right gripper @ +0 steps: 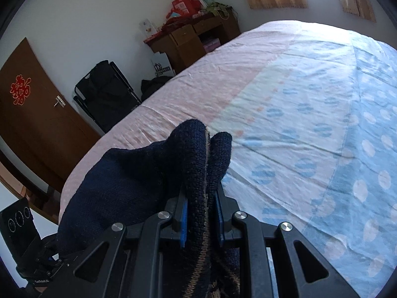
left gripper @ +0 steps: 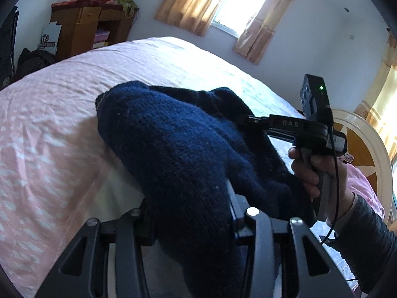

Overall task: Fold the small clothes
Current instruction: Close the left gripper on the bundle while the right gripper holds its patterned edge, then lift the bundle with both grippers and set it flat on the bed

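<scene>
Navy knit garment fills the near view, bunched between both tongs above the pink-and-blue bed sheet. Left gripper: jaws part-way apart, clamped on a thick fold of the knit. Right gripper: jaws narrow, blue pads pinching a ribbed edge with a tan stripe. Person's hand on the right handle. Judgement: step is carrying the garment down to the bed; do it well by keeping both grips level, cloth taut between them, laying it flat before letting go.
</scene>
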